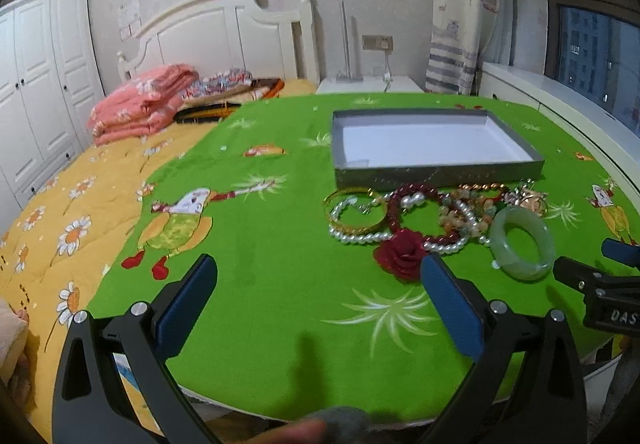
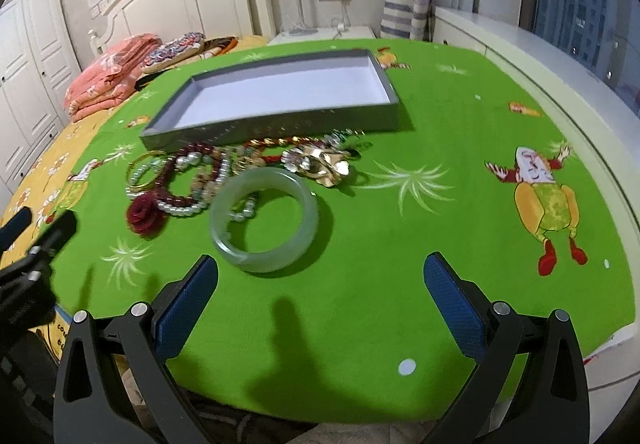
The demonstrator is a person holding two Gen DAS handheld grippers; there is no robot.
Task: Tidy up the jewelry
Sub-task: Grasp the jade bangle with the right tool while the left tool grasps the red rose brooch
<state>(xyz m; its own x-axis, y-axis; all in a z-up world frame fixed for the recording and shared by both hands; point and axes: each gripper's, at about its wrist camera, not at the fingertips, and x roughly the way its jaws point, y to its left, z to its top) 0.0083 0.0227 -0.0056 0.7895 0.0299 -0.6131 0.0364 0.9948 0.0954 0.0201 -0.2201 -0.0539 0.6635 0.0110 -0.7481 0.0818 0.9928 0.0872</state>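
Both claws wide open, nothing held; left claw (image 1: 318,280) and right claw (image 2: 320,276) hover low over the near edge of the green tabletop (image 1: 280,244).

Jewelry all sits in one tangle just in front of the grey tray (image 2: 276,123), touching or nearly touching its near wall; tray looks empty, so my read is the sorting hasn't started.

Key relation: jade bangle (image 2: 264,219) is the nearest piece to the right claw; lies flat, hole up, at about 11 o'clock from the claw's midline, its near rim just beyond the left blue finger (image 2: 188,304); from the left claw the same bangle (image 1: 522,244) is off at 2 o'clock, beyond its right finger (image 1: 450,304), well off axis; right is the nearer and better aligned hand for it.

For the left claw the closest piece is the red rose (image 1: 400,254), just beside its right fingertip at 1 o'clock; pearl strand (image 1: 360,238) and gold bangle (image 1: 354,209) lie behind it at 12 to 1 o'clock.

Bangle is a ring, no long axis; likely grip is across the near rim, one finger inside the hole; a pearl loop lies partly inside the ring, so lifting may drag it along.

Tray is at 12 o'clock beyond the pile, long side running 9 to 3; carry path goes over the tangle.
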